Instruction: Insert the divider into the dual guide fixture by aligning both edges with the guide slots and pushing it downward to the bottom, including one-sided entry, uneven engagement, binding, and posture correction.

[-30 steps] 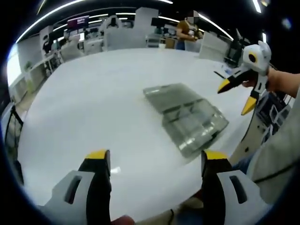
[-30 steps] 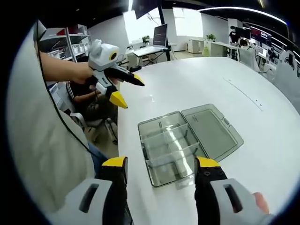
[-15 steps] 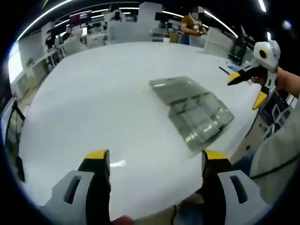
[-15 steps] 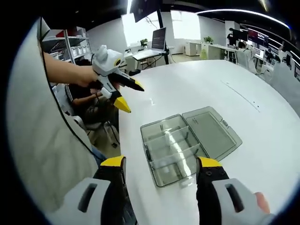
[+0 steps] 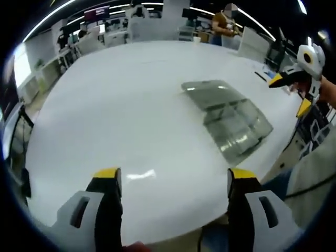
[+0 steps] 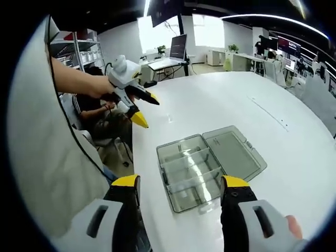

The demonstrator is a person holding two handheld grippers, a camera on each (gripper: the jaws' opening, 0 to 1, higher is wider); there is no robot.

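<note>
The divider sits, as far as I can judge, among the clear upright partitions inside the smoky transparent plastic compartment box [image 6: 191,170], which lies with its hinged lid [image 6: 234,153] folded flat open near the edge of the round white table [image 6: 226,100]; I cannot tell from here which partition is the loose one or whether any is only half seated. My left gripper [image 6: 140,108] hangs in the air off to the side of the box with its yellow-tipped jaws spread and nothing between them, and my right gripper [image 5: 295,92] likewise stands splayed and empty, apart from the box. The risk I see is approaching a thin clear panel I can barely read: catching one edge only, tilting it so one side drops first and it binds in the slots, or nudging the light box across the glossy tabletop towards the near edge. The surface is bare, smooth and reflective, so little will hold the box. Around it is an open office with desks, monitors [image 6: 179,38], strip lights and a standing person [image 5: 222,26].
</note>
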